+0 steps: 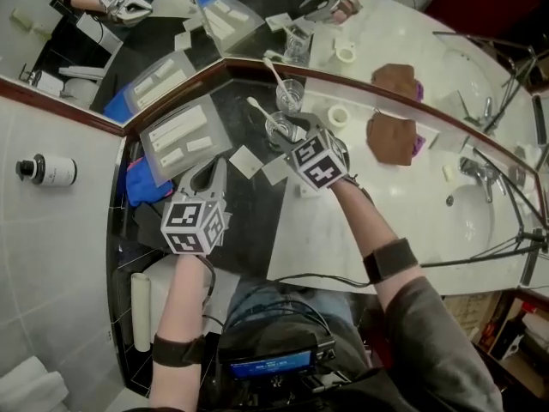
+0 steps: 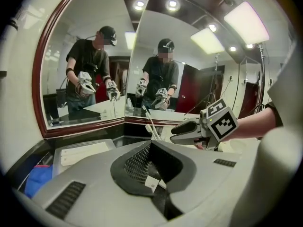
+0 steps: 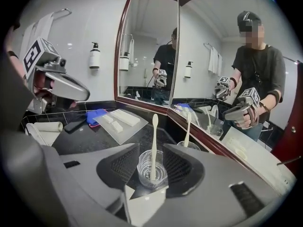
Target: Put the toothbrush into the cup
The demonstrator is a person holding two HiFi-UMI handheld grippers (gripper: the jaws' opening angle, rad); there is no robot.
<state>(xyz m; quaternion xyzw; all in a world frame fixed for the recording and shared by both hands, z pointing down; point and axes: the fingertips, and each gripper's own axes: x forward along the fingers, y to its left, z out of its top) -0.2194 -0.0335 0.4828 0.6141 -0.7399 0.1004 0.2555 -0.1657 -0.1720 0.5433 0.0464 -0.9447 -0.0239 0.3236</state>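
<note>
1. Already the toothbrush (image 3: 154, 143) stands nearly upright in the cup (image 3: 152, 174), its lower end on the glass bottom. The cup sits on the black counter (image 1: 244, 221), close to the mirror corner. The task looks all but done.
2. Right gripper (image 2: 174, 133): jaws spread wide, one on each side of the cup, with no pad pressing on glass or brush. It holds nothing.
3. Left gripper (image 1: 208, 172): jaws closed together with nothing between them. It hangs near the tray (image 1: 184, 136), apart from the cup.
4. The step in hand, as I judge it, is getting the right gripper away cleanly. Draw it straight back along its own line, jaws kept wide, so that neither pad clips the glass.
5. Avoid any sideways swing or roll while the cup is between the jaws. A light glass with a tall brush in it would likely tip at a nudge.
6. Leave the left gripper where it is, since this step doesn't seem to need it.
</note>
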